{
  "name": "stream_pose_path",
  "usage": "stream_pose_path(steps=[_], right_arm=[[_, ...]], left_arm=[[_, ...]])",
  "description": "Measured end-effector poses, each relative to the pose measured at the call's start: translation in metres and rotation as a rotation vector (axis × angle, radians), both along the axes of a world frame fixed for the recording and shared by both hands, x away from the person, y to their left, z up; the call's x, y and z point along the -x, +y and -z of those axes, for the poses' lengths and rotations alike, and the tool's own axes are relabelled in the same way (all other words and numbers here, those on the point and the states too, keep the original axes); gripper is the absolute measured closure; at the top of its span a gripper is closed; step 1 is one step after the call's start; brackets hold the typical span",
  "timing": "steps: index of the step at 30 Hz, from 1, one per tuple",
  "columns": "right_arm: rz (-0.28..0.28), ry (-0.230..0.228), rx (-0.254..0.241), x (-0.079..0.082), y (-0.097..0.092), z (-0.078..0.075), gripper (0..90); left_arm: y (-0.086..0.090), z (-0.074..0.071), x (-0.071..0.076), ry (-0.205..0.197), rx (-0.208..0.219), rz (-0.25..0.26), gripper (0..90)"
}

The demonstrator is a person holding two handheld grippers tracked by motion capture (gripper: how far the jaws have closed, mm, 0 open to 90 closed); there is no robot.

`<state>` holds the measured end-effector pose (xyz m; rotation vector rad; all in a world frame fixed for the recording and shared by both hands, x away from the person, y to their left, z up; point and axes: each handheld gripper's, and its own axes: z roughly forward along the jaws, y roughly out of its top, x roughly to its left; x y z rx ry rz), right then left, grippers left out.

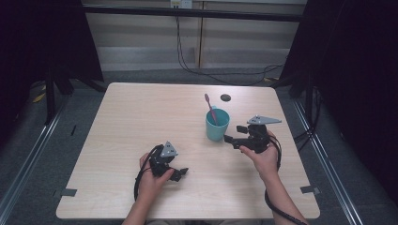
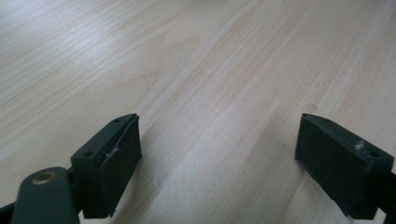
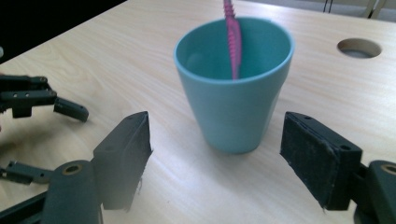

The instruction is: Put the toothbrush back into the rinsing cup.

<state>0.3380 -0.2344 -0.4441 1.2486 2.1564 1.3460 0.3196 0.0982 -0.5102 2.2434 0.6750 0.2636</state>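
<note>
A teal cup (image 1: 217,125) stands upright right of the table's middle, and a pink toothbrush (image 1: 210,105) leans inside it, head up. My right gripper (image 1: 233,134) is open just right of the cup, jaws pointing at it. In the right gripper view the cup (image 3: 233,93) with the toothbrush (image 3: 232,42) stands a little beyond the spread jaws of my right gripper (image 3: 215,154), not touched. My left gripper (image 1: 179,174) rests low near the front of the table, left of the cup. In the left gripper view this gripper (image 2: 219,154) is open over bare wood.
The light wood table (image 1: 141,117) has a round cable hole (image 1: 225,97) behind the cup, also visible as the hole (image 3: 358,47). The other hand's gripper (image 3: 42,100) lies at the left of the right gripper view. Dark curtains and cables stand beyond the table.
</note>
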Motion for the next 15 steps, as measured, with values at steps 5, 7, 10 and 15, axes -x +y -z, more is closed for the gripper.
stream_pose_path(steps=[5, 7, 10, 15], right_arm=[[-0.013, 0.015, 0.004, 0.006, 0.003, 0.013, 23.4], [-0.014, 0.021, 0.0, 0.009, 0.004, 0.019, 23.4], [-0.016, 0.029, 0.015, 0.013, 0.005, 0.027, 23.5], [-0.027, 0.054, 0.025, 0.019, 0.006, 0.04, 23.4]], left_arm=[[0.0, 0.0, 0.0, 0.0, -0.002, 0.001, 14.1], [0.0, 0.0, 0.0, 0.0, -0.004, 0.003, 14.1], [0.0, 0.0, 0.0, 0.0, -0.003, 0.003, 14.1], [0.0, 0.0, 0.0, 0.0, -0.003, 0.002, 14.1]])
